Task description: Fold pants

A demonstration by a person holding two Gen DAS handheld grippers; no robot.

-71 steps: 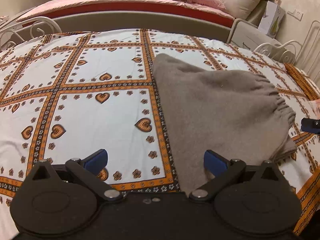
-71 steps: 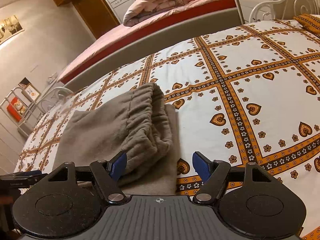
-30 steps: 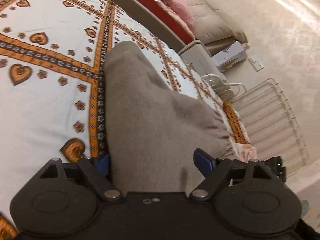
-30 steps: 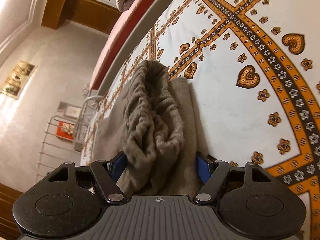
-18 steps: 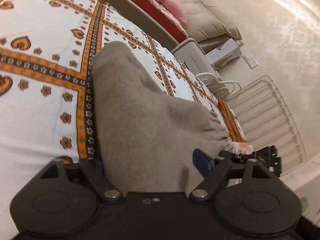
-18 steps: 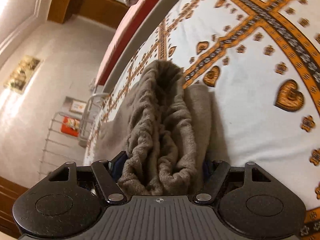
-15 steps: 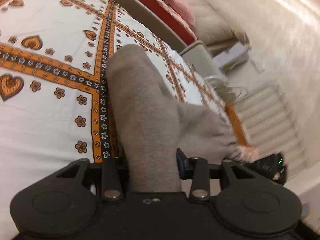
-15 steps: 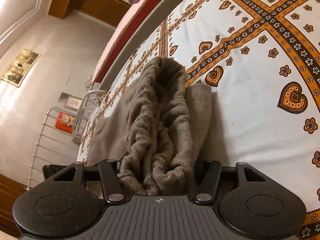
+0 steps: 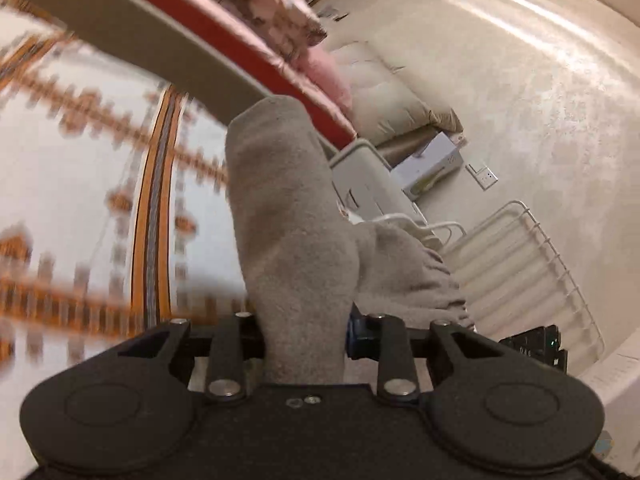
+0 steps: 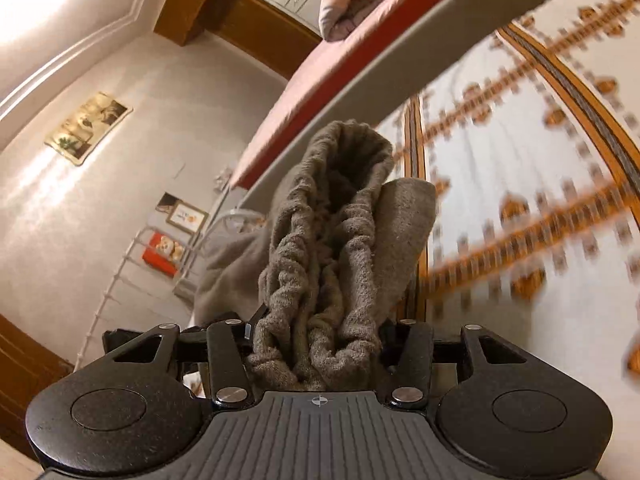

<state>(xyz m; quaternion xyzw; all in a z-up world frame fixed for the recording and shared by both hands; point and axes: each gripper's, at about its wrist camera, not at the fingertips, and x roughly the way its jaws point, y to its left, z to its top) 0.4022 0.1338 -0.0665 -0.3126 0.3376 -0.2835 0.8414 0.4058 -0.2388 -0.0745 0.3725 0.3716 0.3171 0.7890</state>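
The folded grey-brown pants [image 9: 292,224] are held up off the patterned bed cover [image 9: 100,184]. My left gripper [image 9: 305,334] is shut on the smooth folded end of the pants. My right gripper [image 10: 316,344] is shut on the gathered elastic waistband end [image 10: 320,264]. The pants stretch between the two grippers. The right gripper shows as a dark shape at the right of the left wrist view [image 9: 536,346]. The fingertips are hidden by the cloth.
The bed cover [image 10: 520,184] with orange heart borders lies below, blurred by motion. A second bed with a red edge [image 9: 256,56] and pink bedding stands behind. White metal rails [image 9: 532,264] and a bedside cabinet [image 9: 360,176] are at the right.
Both grippers have closed on the pants and lifted them off the bed cover. The views have tilted up, and the bed cover now blurs.
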